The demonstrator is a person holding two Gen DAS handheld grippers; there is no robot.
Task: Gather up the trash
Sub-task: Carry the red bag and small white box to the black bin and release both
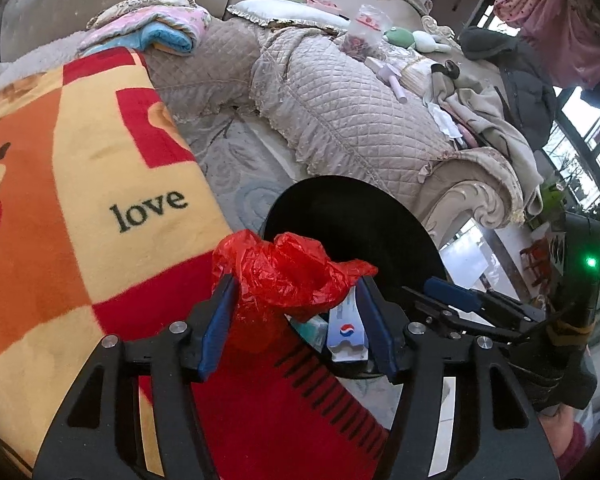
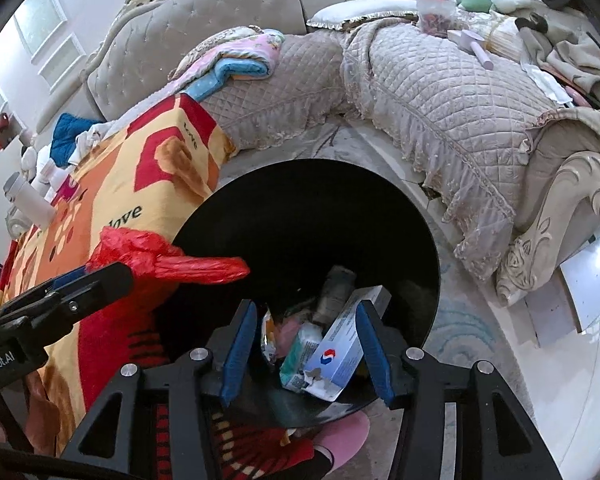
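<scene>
A crumpled red plastic bag [image 1: 288, 276] sits between the fingers of my left gripper [image 1: 296, 300], over the rim of a black trash bin [image 1: 352, 216]. The jaws stand wide and the bag rests against both pads; whether they grip it is unclear. In the right wrist view the bag [image 2: 172, 258] sticks out from the left gripper's fingers [image 2: 72, 284] over the bin [image 2: 308, 208]. My right gripper [image 2: 306, 344] is open and empty above the bin. Inside lie a white-blue carton [image 2: 340, 354], a green tissue pack [image 2: 300, 356] and other wrappers.
An orange, yellow and red "love" blanket [image 1: 100, 184] covers the surface left of the bin. A quilted beige sofa [image 2: 440, 92] with folded cloths, a pillow and small items curves behind. A white bottle [image 2: 28, 200] stands on the blanket at left. Patterned rug underneath.
</scene>
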